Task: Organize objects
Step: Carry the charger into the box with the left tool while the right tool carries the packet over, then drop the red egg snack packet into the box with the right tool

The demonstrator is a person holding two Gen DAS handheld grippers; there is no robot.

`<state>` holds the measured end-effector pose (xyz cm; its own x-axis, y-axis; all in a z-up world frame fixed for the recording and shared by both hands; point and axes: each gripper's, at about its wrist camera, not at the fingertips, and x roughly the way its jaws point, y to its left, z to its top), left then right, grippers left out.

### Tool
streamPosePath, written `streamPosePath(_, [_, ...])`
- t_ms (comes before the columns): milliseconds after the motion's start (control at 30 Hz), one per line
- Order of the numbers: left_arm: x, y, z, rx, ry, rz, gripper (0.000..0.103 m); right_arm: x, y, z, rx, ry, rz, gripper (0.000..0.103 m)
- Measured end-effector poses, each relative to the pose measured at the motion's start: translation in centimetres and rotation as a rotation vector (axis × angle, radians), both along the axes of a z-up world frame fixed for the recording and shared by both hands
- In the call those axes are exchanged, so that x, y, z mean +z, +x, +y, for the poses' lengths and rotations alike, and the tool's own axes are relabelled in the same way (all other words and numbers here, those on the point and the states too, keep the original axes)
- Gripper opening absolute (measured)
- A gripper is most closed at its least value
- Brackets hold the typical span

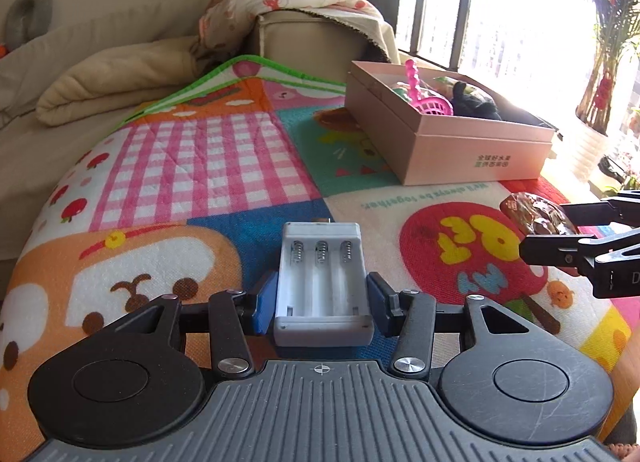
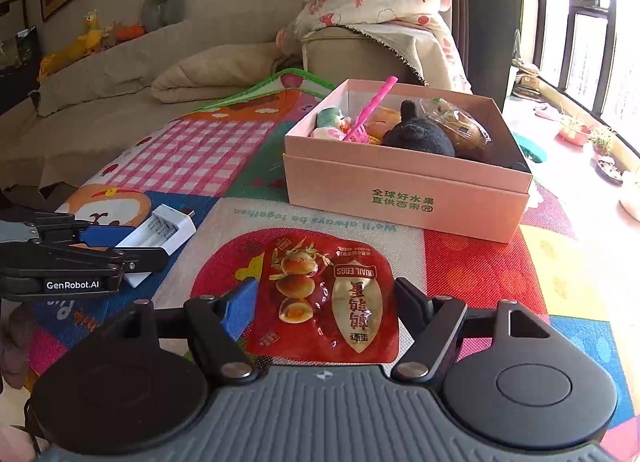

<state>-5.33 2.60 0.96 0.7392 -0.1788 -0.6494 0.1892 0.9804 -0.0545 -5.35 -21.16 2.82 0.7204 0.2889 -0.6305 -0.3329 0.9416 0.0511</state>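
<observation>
Left gripper [image 1: 322, 304]: clamping white battery charger [image 1: 322, 290].
Right gripper [image 2: 326, 304]: closing around quail egg packet [image 2: 326, 302]; contact unclear.
Surface: patchwork play mat [image 1: 200, 166], sofa [image 2: 120, 70] lying far.

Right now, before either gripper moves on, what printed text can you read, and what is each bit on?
"QUAIL EGGS": red snack packet between the right gripper's fingers, upside down; its large Chinese characters are not legible to me.
"GenRobot.AI": side of the left gripper.
"We'll always be together.": play mat, upside down.
"全球好水果 直供百果园": green print on the pink box.
Battery charger: no text.
</observation>
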Motion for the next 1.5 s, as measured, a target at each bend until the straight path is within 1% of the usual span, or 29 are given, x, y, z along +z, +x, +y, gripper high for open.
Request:
streamPosePath(100, [1.3,0.4,-0.9,-0.049,-0.031,-0.017,0.053,1.3,-1.5,-1.2,-0.012,-0.001,-0.046,0.073])
streamPosePath(167, [3.1,1.5,-1.9,-0.076,-0.039,-0.059,0.053,2.2,-2.1,-1.9,-0.031,-0.009,-0.088,0.073])
streamPosePath(267, [6.4,4.5,-4.3,-0.12,-0.071,-0.143,0.053,3.1,-2.5,-2.8,-0.065,-0.001,-0.143,0.073])
streamPosePath(333, [7.9,6.9,-6.2,-0.14,-0.101,-0.183,0.053,3.5,-2.4,-3.2,-0.086,0.009,-0.169,0.073])
streamPosePath(367, [8.3,8.2,-7.3,-0.155,-0.122,-0.185,0.053,3.6,-2.3,-3.3,-0.097,0.012,-0.18,0.073])
streamPosePath(433, [8.8,10.7,-9.4,-0.195,-0.186,-0.163,0.053,3.5,-2.3,-3.7,-0.112,0.018,-0.192,0.073])
streamPosePath(500, [8.6,12.9,-11.4,-0.218,-0.244,-0.126,0.053,3.2,-2.2,-4.1,-0.12,0.026,-0.189,0.073])
streamPosePath(567, [7.7,14.8,-13.5,-0.217,-0.297,-0.086,0.053,2.8,-2.1,-4.7,-0.128,0.026,-0.177,0.073])
streamPosePath(633, [6.4,16.7,-15.2,-0.212,-0.328,-0.024,0.053,2.3,-2.0,-5.2,-0.143,0.02,-0.169,0.073])
streamPosePath(667, [5.7,17.4,-15.9,-0.208,-0.329,0.002,0.053,2.1,-2.0,-5.5,-0.149,0.018,-0.165,0.073])
streamPosePath(700, [5.2,17.7,-16.5,-0.202,-0.317,0.009,0.053,1.8,-1.9,-5.8,-0.158,0.018,-0.159,0.073])
streamPosePath(733, [4.7,17.9,-16.9,-0.186,-0.289,0.007,0.053,1.6,-1.8,-6.1,-0.167,0.019,-0.153,0.073])
streamPosePath(767, [4.4,17.9,-17.1,-0.173,-0.274,0.001,0.05,1.5,-1.7,-6.3,-0.174,0.021,-0.148,0.073])
streamPosePath(800, [4.3,17.6,-16.9,-0.165,-0.273,-0.015,0.049,1.3,-1.7,-6.6,-0.18,0.024,-0.143,0.073])
streamPosePath(867, [4.5,16.8,-16.0,-0.156,-0.3,-0.04,0.049,1.0,-1.6,-7.0,-0.189,0.033,-0.137,0.073])
streamPosePath(933, [5.2,15.5,-14.3,-0.145,-0.325,-0.079,0.049,0.7,-1.3,-7.2,-0.192,0.039,-0.123,0.073])
streamPosePath(967, [5.5,14.7,-13.6,-0.138,-0.324,-0.098,0.049,0.6,-1.1,-7.2,-0.192,0.04,-0.116,0.073])
streamPosePath(1067, [5.8,12.4,-11.1,-0.12,-0.296,-0.143,0.049,0.3,-0.3,-7.1,-0.187,0.044,-0.094,0.073])
streamPosePath(1133, [5.6,10.5,-9.2,-0.119,-0.248,-0.153,0.049,0.5,0.1,-6.8,-0.179,0.043,-0.09,0.073])
streamPosePath(1233, [4.3,8.5,-6.9,-0.116,-0.204,-0.123,0.047,1.9,1.1,-6.1,-0.16,0.054,-0.102,0.073])
streamPosePath(1333, [3.0,7.8,-4.9,-0.085,-0.238,-0.069,0.043,4.6,3.7,-5.3,-0.142,0.066,-0.153,0.073])
streamPosePath(1400, [2.5,7.8,-3.7,-0.058,-0.265,-0.053,0.043,6.6,6.5,-4.6,-0.16,0.056,-0.188,0.073])
streamPosePath(1500, [2.5,7.8,-2.9,-0.039,-0.284,-0.046,0.043,8.7,12.0,-3.8,-0.213,0.066,-0.22,0.074])
